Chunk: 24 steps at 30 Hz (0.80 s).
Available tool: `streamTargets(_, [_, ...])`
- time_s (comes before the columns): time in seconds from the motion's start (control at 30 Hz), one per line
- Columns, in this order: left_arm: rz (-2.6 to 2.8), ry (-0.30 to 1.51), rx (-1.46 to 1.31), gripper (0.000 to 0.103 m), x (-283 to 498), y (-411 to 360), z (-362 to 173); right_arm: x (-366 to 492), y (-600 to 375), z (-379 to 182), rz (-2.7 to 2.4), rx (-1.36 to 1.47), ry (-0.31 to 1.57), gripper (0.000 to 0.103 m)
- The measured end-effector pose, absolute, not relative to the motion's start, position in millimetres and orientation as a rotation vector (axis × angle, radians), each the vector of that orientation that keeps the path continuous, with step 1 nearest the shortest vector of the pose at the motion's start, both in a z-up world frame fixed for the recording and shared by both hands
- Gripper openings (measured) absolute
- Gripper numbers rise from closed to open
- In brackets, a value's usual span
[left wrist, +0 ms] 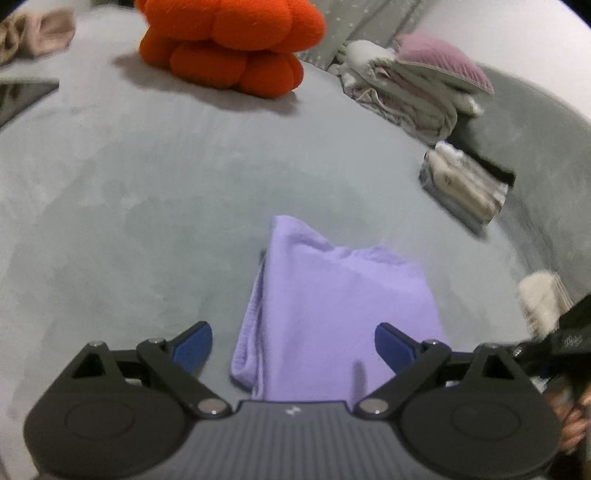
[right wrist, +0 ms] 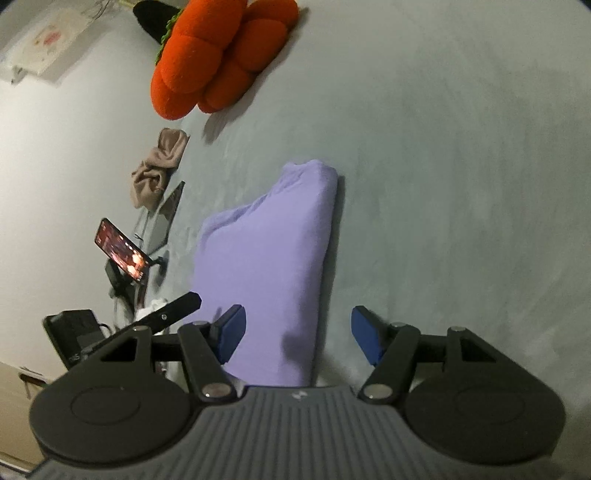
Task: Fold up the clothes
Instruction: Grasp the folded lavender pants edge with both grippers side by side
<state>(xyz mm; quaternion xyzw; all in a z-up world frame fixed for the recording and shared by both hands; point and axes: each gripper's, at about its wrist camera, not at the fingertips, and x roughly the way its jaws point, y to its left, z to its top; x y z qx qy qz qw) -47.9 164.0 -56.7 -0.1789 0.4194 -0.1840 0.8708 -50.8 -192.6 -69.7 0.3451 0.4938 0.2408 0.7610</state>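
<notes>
On the left we see our left gripper (left wrist: 293, 347) with its blue fingers (left wrist: 194, 345) spread wide and gripping nothing, hovering over the near end of the folded lilac garment (left wrist: 332, 314), which lies flat on the grey bed (left wrist: 129, 184). Beyond it, at the far side of the bed, sits the orange knotted cushion (left wrist: 229, 40), with a beige cloth (left wrist: 48, 31) off in the far left corner. To the right of the cushion a heap of pale folded laundry (left wrist: 417, 92) carries a pink piece on top, and nearer to us a smaller folded stack (left wrist: 465, 184) rests near the bed's edge. Moving to the right wrist view, a lit phone (right wrist: 122, 254) stands propped at the left border, well apart from the garment (right wrist: 266, 266), whose folded edge runs along its right side. Our right gripper (right wrist: 297, 338) is likewise wide open, one finger over the lilac cloth, the other over bare bed (right wrist: 461, 184), holding nothing
</notes>
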Motion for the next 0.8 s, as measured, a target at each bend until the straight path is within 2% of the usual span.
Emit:
streamTargets(0.4, [-0.464, 0.905, -0.758, 0.078, -20, 182, -86, -23, -204, -90, 0.529, 1.005, 1.115, 0.067])
streamTargets(0.5, [-0.46, 0.881, -0.796, 0.066, -18, 180, -93, -14, -201, -93, 0.523, 1.038, 1.072, 0.066])
streamTargets(0.53, [-0.456, 0.873, -0.802, 0.058, -18, 179, -95, -11, -200, -95, 0.52, 1.043, 1.05, 0.064])
streamTargets(0.63, [-0.435, 0.861, -0.821, 0.034, -20, 178, -103, -7, -199, -101, 0.509, 1.048, 0.988, 0.045])
streamTargets(0.67, [-0.425, 0.859, -0.84, 0.025, -21, 180, -107, -6, -198, -104, 0.506, 1.048, 0.971, 0.028])
streamTargets(0.7, [-0.416, 0.856, -0.859, 0.021, -22, 181, -110, -5, -198, -109, 0.505, 1.049, 0.959, 0.013])
streamTargets(0.8, [-0.404, 0.832, -0.885, 0.018, -26, 181, -111, -8, -202, -116, 0.521, 1.061, 0.909, 0.012])
